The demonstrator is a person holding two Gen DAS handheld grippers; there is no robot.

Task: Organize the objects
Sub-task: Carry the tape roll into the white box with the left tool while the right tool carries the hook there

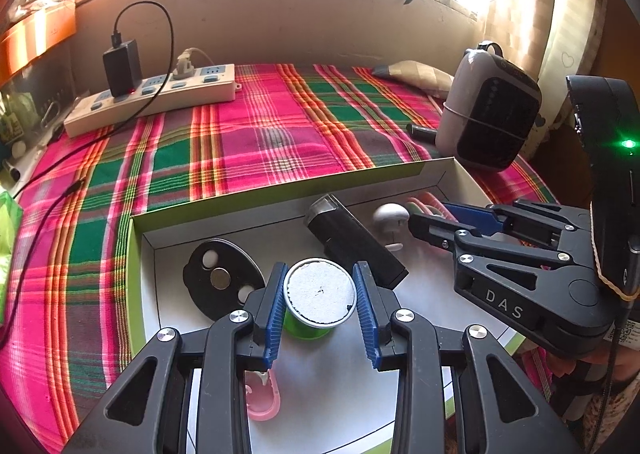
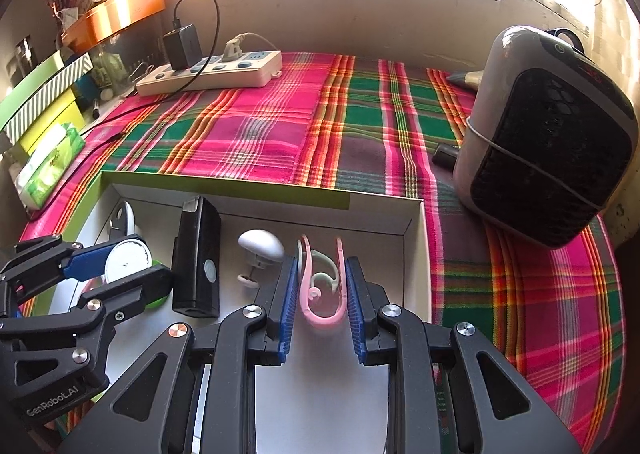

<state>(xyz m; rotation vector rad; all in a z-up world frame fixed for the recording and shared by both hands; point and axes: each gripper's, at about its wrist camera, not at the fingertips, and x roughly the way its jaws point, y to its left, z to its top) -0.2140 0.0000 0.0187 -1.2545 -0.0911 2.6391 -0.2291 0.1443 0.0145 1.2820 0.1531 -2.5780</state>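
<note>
I have both grippers down inside the shallow white box [image 1: 448,178], which sits on the plaid cloth [image 1: 256,134] and fills the lower middle of both views.

In the left wrist view, the left gripper [image 1: 320,306] straddles the green spool [image 1: 319,296] at lower centre. Its blue pads [image 1: 276,306] flank the white cap, and I judge them pinching it, though a sliver of a gap on the right side leaves me slightly unsure.

In the right wrist view, the right gripper [image 2: 322,304] has its tongs drawn in as far as they go, pinching the pink hook clip [image 2: 320,294] at lower centre, with a pale green clip [image 2: 324,278] nested inside its loop.

The box already holds a black oval disc [image 1: 222,278] at lower left of the left view, a black torch [image 1: 352,242] lying diagonally at centre and a white suction hook [image 2: 262,246].

What worries me:
- The spool stands just beside the disc and the torch (crowded quarters), so a tilted release could tip it onto either.
- The pink clip is thin and springy; squeezed by its sides it may twist out of the pads, or drag the green clip along.
- The two grippers work close together over the box, so a careless swing could knock one against the other.
</note>
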